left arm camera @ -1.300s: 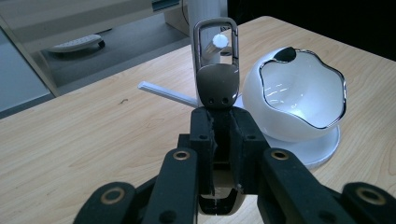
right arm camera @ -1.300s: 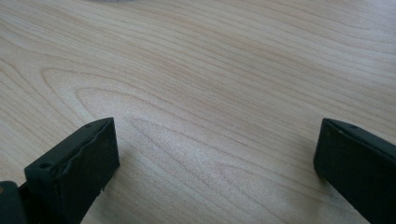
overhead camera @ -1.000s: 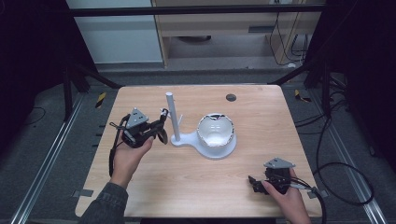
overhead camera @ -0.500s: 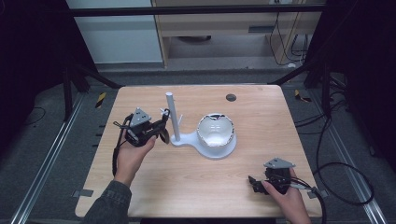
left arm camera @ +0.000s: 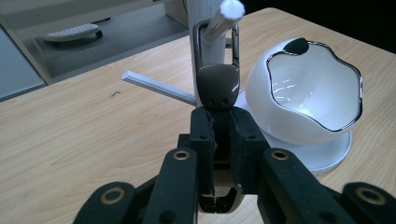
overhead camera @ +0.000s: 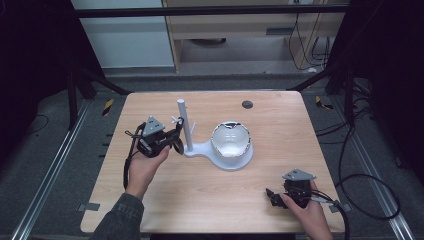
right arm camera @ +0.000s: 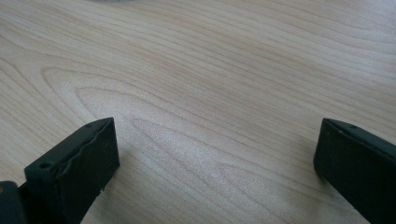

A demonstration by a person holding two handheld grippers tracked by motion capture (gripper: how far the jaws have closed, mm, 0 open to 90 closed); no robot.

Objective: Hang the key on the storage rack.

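Left gripper (left arm camera: 219,135) clamps a metal carabiner (left arm camera: 217,70) hooked over the stand's peg (left arm camera: 224,18) (white); right gripper (right arm camera: 215,163) gapes over bare tabletop (right arm camera: 210,70).

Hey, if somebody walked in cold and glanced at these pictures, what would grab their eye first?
Probably the glossy white bowl with a wavy chrome rim, tilted on a white stand with an upright post at mid-table. Next, the left gripper, jaws shut on a dark metal carabiner clip whose loop sits around a white peg on that post. The right gripper rests open over bare wooden table near the front right.
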